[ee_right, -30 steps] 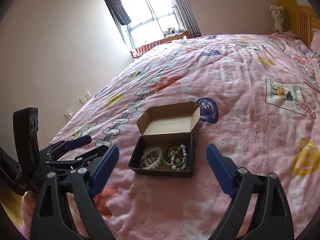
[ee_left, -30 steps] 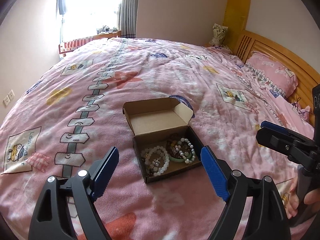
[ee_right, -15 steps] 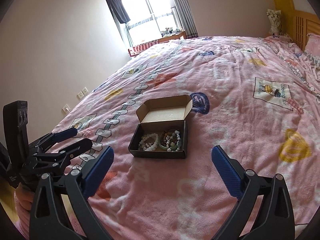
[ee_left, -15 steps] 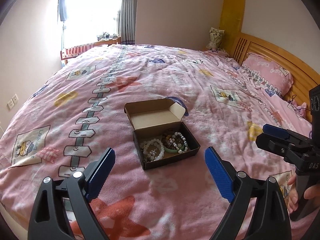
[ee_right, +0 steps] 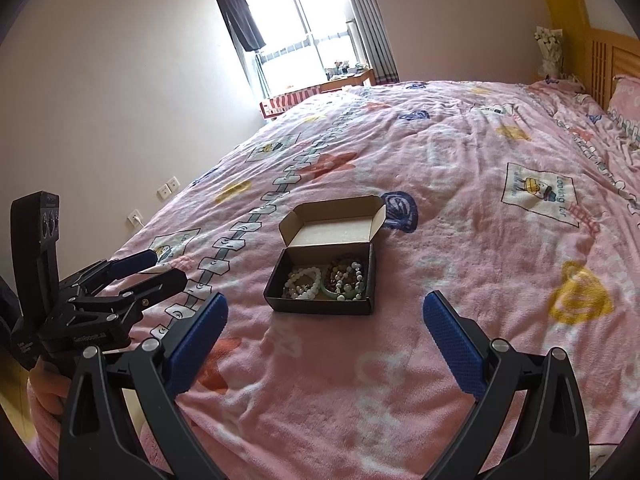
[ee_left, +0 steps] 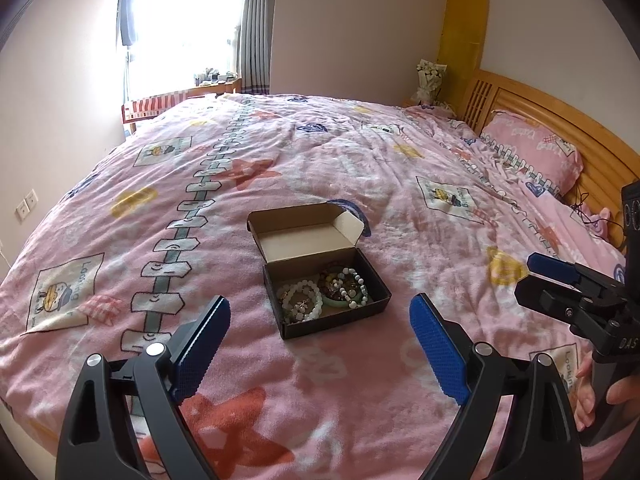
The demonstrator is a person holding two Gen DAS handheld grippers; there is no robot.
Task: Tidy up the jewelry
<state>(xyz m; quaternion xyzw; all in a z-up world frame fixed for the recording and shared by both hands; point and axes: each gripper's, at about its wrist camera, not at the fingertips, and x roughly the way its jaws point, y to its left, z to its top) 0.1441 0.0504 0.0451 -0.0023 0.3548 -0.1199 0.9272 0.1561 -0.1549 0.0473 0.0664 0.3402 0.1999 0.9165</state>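
Observation:
A small dark cardboard box (ee_left: 335, 322) with its lid flap open lies on the pink bed (ee_left: 360, 168); it also shows in the right wrist view (ee_right: 320, 306). Inside lie a white bead bracelet (ee_left: 301, 302), a green bangle (ee_left: 340, 301) and other beaded bracelets (ee_left: 352, 280). My left gripper (ee_left: 320, 344) is open and empty, short of the box on the near side. My right gripper (ee_right: 323, 338) is open and empty, also short of the box. Each gripper shows in the other's view, the right one (ee_left: 532, 278) and the left one (ee_right: 164, 268).
A pink pillow (ee_left: 532, 152) and a wooden headboard (ee_left: 560, 120) stand at the right. A window (ee_left: 180, 28) and a low desk (ee_left: 180, 96) are beyond the bed's far end. A wall (ee_right: 100, 100) with sockets runs along the left.
Both grippers have drawn back and up from the box, which looks smaller and farther now. Both stay open. The box and bracelets have not moved.

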